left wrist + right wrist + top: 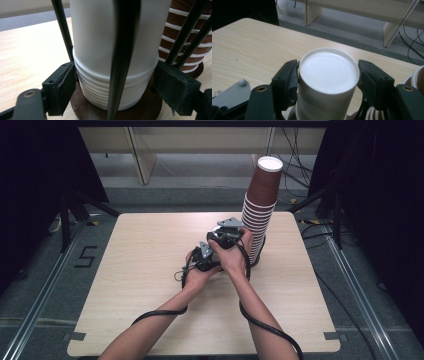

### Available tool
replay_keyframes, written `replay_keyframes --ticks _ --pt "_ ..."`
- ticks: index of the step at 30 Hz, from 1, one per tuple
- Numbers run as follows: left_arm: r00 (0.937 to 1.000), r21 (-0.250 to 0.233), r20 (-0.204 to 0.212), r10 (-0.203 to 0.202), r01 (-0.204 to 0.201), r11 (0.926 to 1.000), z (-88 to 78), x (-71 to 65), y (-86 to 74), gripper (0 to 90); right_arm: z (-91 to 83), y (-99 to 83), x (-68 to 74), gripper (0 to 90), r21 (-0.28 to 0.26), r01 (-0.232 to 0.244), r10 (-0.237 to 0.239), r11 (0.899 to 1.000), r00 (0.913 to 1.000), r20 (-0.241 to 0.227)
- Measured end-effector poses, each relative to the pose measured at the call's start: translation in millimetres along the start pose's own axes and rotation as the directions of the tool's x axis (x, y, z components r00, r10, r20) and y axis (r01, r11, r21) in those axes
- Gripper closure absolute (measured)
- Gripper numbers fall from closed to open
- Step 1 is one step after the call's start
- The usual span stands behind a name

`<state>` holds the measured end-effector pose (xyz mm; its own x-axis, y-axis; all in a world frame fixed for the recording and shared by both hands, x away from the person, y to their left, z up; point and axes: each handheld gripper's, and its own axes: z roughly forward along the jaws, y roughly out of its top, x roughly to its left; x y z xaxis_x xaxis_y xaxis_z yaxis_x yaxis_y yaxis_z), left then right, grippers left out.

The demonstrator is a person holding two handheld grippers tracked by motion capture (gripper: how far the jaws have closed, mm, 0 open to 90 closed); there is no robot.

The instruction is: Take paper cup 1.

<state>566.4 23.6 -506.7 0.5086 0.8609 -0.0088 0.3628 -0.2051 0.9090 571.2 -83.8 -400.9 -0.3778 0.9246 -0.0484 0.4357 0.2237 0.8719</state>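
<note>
Right gripper view: right tool (329,80) clamped on the top cup (328,67) of 1 upright white stack (95,50) just beside the brown stack (260,210); left tool (117,90) pinches its lowest rims, so separation likely runs straight up.

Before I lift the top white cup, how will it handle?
Top cup looks like thin paper: probably light, and a hard squeeze may crush it. It nests in the white stack, so cups below might lift too. The brown stack beside is tall and narrow; a bump could tip it.
</note>
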Motion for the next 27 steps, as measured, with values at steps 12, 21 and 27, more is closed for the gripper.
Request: replay_keyframes --ticks 12,21,27 --pt "1.0 0.001 0.009 0.001 -0.001 1.0 2.2 -0.5 0.5 18.8 2.9 4.5 1.4 35.1 0.021 -0.032 0.032 0.999 0.9995 0.002" --pt "0.9999 0.003 -0.007 0.012 -0.012 0.9999 2.6 -0.7 0.8 18.5 -3.6 8.5 1.6 35.6 -0.01 -0.035 0.035 0.999 0.9994 0.005" --pt "1.0 -0.006 -0.004 0.001 -0.001 1.0 3.1 -1.1 0.8 18.5 -8.6 14.5 -0.1 35.7 -0.052 -0.027 0.028 0.998 0.9996 0.006"
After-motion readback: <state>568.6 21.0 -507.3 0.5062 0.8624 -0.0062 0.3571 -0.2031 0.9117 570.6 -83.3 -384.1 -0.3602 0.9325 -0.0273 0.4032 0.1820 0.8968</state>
